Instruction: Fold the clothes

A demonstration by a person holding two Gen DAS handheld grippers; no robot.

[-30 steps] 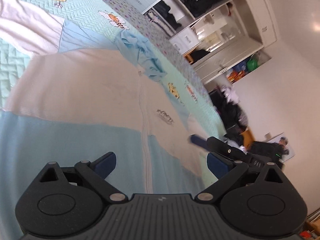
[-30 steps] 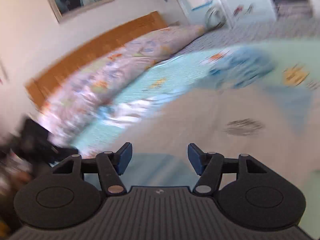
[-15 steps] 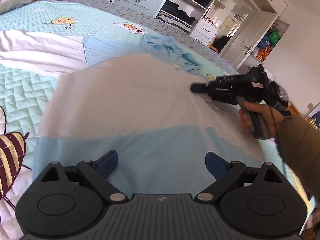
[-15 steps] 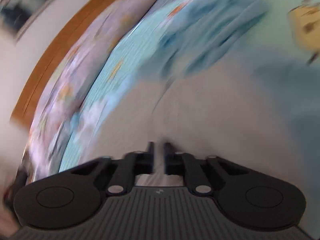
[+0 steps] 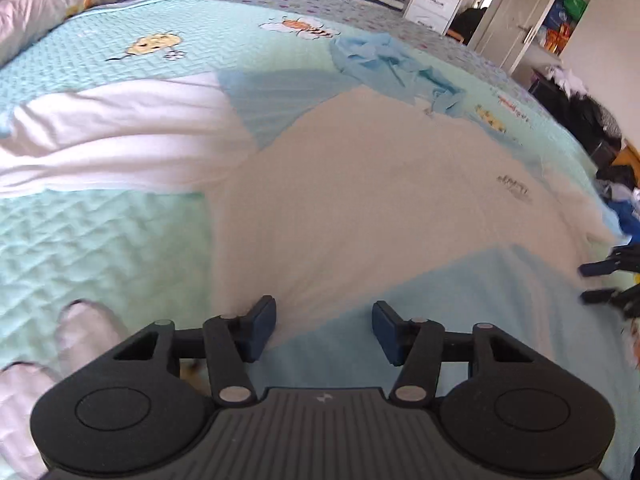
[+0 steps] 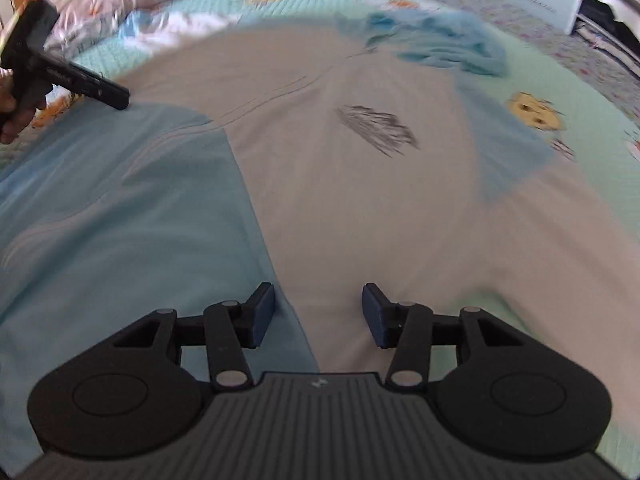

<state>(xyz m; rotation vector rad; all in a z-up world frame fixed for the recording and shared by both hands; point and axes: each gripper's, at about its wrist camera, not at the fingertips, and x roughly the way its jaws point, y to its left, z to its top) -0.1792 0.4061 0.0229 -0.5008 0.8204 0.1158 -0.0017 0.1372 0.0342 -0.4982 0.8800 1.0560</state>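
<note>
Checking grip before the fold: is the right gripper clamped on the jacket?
No, the right gripper is open, fingers apart above the jacket.

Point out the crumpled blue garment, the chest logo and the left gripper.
Crumpled blue garment [image 5: 394, 66], left wrist view, its bunched middle.
Chest logo [image 6: 376, 129], right wrist view, dark print.
Left gripper [image 5: 324, 330], left wrist view, between fingertips.

Bee-print quilt [image 5: 100, 216], pillows [image 5: 36, 4], wardrobe [image 5: 516, 20].
</note>
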